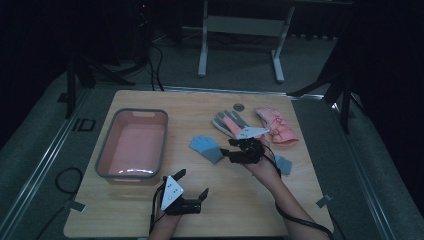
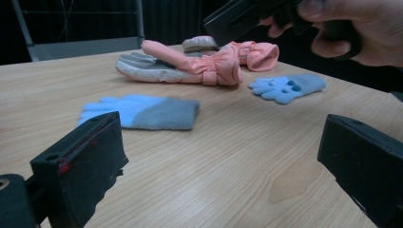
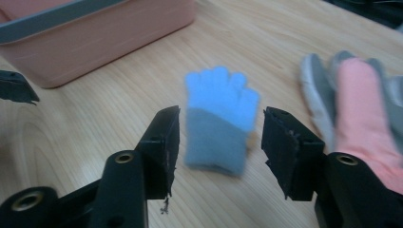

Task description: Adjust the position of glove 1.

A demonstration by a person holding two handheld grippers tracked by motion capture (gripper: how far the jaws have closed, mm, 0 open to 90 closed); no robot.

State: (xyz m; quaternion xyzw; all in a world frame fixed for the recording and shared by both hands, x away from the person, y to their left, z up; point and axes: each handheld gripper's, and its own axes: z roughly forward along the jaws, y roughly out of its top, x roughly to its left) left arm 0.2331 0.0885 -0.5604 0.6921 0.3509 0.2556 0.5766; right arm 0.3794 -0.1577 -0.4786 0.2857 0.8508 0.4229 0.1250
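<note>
High view: right claw point(image 1: 239, 148) hovered mid-desk by the blue knit glove point(image 1: 206, 148), left claw point(image 1: 192, 186) idle, open, near the front edge; right gripper view: jaws half-open, straddling the glove's grey cuff point(image 3: 216, 148) untouched — descend squarely before closing.

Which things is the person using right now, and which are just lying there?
In use:
- right gripper, open jaws on either side of the blue glove
- pink bin, probably where gloves go

Lying about:
- pink-and-grey gloves
- second blue glove
- left gripper, open, resting
</note>
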